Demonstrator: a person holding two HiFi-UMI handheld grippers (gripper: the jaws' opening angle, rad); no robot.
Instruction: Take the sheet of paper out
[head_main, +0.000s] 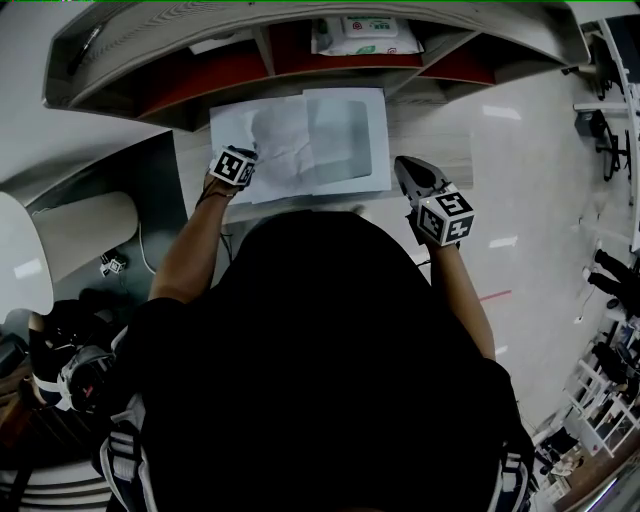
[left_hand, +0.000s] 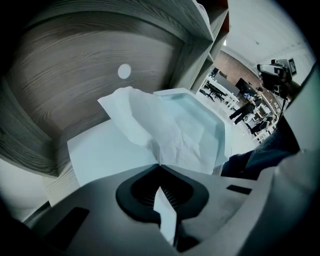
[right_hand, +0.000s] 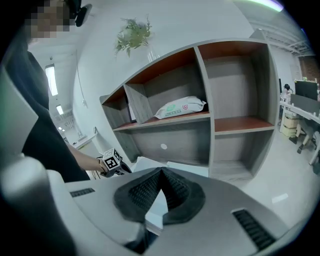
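A crumpled white sheet of paper (head_main: 283, 140) lies half out of a clear plastic sleeve (head_main: 348, 128) on the wooden desk (head_main: 430, 130). My left gripper (head_main: 248, 158) is shut on the sheet's near left corner. In the left gripper view the sheet (left_hand: 170, 131) rises from the sleeve (left_hand: 202, 107) into the closed jaws (left_hand: 159, 165), and a strip of paper sticks out behind them. My right gripper (head_main: 402, 165) hovers just off the sleeve's right edge. In the right gripper view its tips (right_hand: 161, 170) meet, with a bit of white showing in the gap behind them.
A grey shelf unit (head_main: 250, 60) with red-brown boards stands at the back of the desk, with a pack of wipes (right_hand: 180, 107) on its middle shelf. A plant (right_hand: 132, 32) stands on top. A white chair (head_main: 85, 232) is at the left. An open floor lies to the right.
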